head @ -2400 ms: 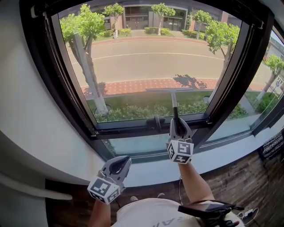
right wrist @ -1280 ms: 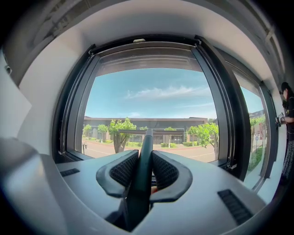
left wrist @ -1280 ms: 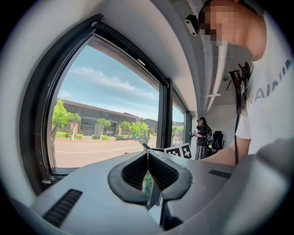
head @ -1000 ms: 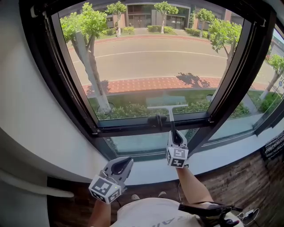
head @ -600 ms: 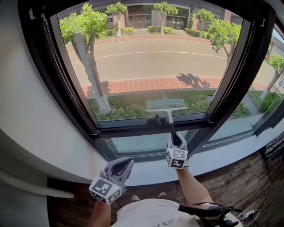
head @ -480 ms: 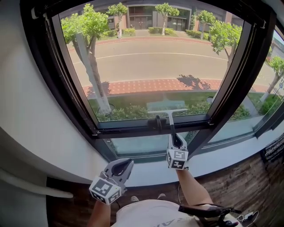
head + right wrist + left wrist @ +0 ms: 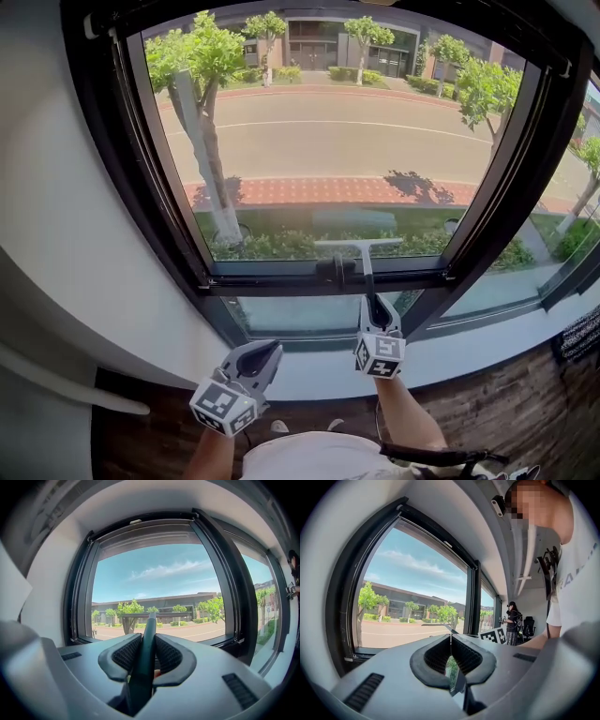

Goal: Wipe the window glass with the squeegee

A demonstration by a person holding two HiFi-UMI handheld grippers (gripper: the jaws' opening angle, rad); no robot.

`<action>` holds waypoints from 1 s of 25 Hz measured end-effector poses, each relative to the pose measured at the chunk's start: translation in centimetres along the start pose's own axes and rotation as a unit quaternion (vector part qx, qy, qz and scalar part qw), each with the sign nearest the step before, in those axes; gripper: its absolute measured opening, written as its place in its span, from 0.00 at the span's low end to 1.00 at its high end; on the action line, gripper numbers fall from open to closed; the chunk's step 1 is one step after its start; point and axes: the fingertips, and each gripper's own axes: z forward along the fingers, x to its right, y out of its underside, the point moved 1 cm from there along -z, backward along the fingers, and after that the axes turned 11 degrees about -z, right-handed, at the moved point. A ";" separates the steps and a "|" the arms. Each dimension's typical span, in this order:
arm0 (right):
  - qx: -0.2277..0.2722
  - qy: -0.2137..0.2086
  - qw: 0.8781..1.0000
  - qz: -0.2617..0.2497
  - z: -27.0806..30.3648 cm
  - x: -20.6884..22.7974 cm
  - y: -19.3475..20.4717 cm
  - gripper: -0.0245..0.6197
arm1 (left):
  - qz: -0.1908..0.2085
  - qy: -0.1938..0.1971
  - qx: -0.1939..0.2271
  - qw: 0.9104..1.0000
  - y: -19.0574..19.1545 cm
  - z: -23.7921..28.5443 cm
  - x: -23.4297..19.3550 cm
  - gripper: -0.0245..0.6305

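Head view: squeegee (image 7: 361, 246) at the bottom of the glass (image 7: 337, 131), blade level and just above the lower rail (image 7: 281, 280), a little right of the pane's middle. The handle's long axis runs from the right gripper (image 7: 375, 307) up and away to the blade, which lies crosswise, parallel to the rail. Left gripper (image 7: 265, 350) hangs low, well apart from the window. Progress, as a judgement: one strip looks to be at the bottom of its stroke; no water or streaks show, so wiped and unwiped areas cannot be told apart, and the rest of the pane's width may remain. Left gripper view: left gripper (image 7: 450, 641) pressed together on nothing, pointing along the window. Right gripper view: right gripper (image 7: 145, 645) clamped on the squeegee (image 7: 149, 620) handle, which rises straight between the pads to the horizontal blade against the glass (image 7: 154, 573).
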 end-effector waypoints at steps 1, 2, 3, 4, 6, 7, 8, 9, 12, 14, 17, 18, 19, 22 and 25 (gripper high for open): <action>0.010 -0.005 1.000 0.006 -0.4 0.0 -0.7 0.19 | -0.001 -0.006 0.003 1.000 0.0 0.1 0.1 0.07; 0.021 -0.011 1.000 0.011 -0.8 0.1 -1.4 0.19 | -0.002 -0.011 0.006 1.000 -0.1 0.2 0.1 0.07; 0.032 -0.016 0.999 0.014 -1.2 0.3 -2.1 0.19 | -0.002 -0.017 0.008 1.000 -0.1 0.3 0.2 0.07; 0.043 -0.021 0.999 0.016 -1.6 0.5 -2.8 0.19 | -0.004 -0.023 0.011 1.000 -0.1 0.3 0.2 0.07; 0.065 -0.029 0.997 0.015 -2.3 1.1 -4.3 0.19 | -0.011 -0.036 0.018 0.999 0.1 0.5 0.2 0.07; 0.077 -0.031 0.996 0.014 -2.6 1.4 -4.9 0.19 | -0.015 -0.044 0.019 0.999 0.2 0.6 0.1 0.07; 0.086 -0.033 0.996 0.014 -3.0 1.6 -5.3 0.19 | -0.019 -0.053 0.018 0.998 0.5 0.7 0.0 0.07; 0.093 -0.034 0.995 0.016 -3.4 1.8 -5.4 0.19 | -0.022 -0.063 0.013 0.998 0.9 0.7 -0.2 0.07; 0.110 -0.045 0.993 0.019 -4.4 2.4 -5.1 0.19 | -0.032 -0.086 0.004 0.996 2.2 1.1 0.0 0.07; 0.115 -0.053 0.992 0.022 -4.4 2.9 -5.0 0.19 | -0.030 -0.090 0.003 0.995 2.8 1.6 0.5 0.07; 0.112 -0.058 0.992 0.030 -4.4 2.8 -4.8 0.19 | -0.021 -0.094 0.004 0.995 2.8 1.4 0.6 0.07; 0.111 -0.059 0.992 0.029 -4.5 2.6 -4.9 0.19 | -0.019 -0.095 0.007 0.995 2.6 1.2 0.4 0.07; 0.112 -0.058 0.992 0.024 -4.7 2.5 -5.1 0.19 | -0.017 -0.097 0.011 0.995 2.3 0.9 0.1 0.07; 0.119 -0.047 0.992 0.005 -5.2 2.0 -6.2 0.19 | -0.006 -0.096 0.028 0.995 0.9 0.0 -1.2 0.07; 0.129 -0.027 0.991 0.001 -5.4 0.6 -8.2 0.19 | 0.012 -0.082 0.043 0.996 -0.7 -1.6 -2.4 0.07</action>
